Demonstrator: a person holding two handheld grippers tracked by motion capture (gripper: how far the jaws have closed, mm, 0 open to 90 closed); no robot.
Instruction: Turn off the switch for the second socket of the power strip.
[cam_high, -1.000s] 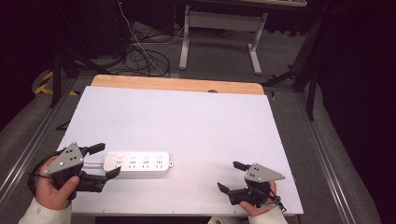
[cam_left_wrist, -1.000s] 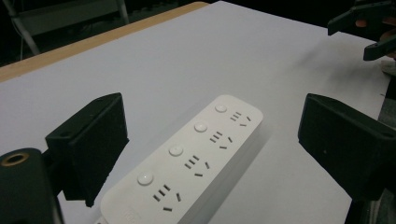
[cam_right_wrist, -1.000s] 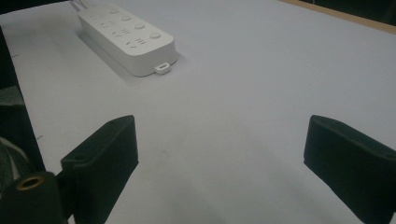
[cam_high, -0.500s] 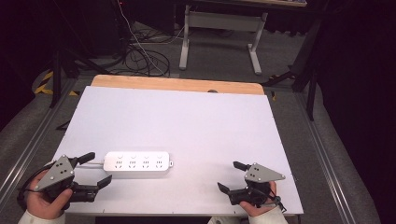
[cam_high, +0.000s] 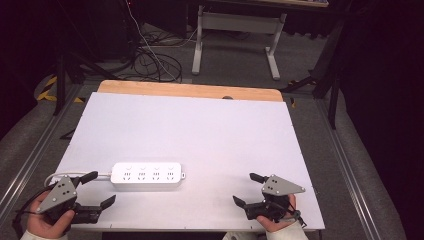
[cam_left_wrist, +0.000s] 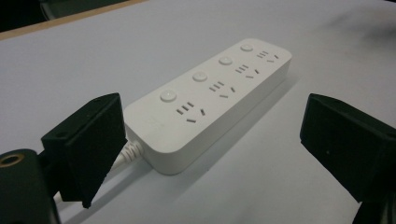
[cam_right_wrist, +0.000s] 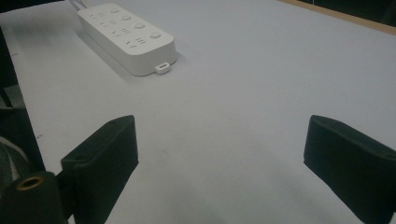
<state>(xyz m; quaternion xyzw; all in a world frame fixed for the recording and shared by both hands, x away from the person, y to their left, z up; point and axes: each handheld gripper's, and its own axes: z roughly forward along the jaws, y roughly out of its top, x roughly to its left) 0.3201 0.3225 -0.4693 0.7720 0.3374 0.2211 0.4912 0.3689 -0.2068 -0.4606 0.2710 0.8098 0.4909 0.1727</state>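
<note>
So the left gripper (cam_high: 97, 189) sits wide open with nothing in it, jaws spread at the near edge of the white tabletop (cam_high: 210, 130). Just ahead of it lies the flat white plastic four-socket power strip (cam_high: 146, 175), cord end toward the gripper, not touched. Way off to its right, the right gripper (cam_high: 248, 189) is open and empty too. Looks like the strip's been placed, or the grab hasn't started; can't tell which.
</note>
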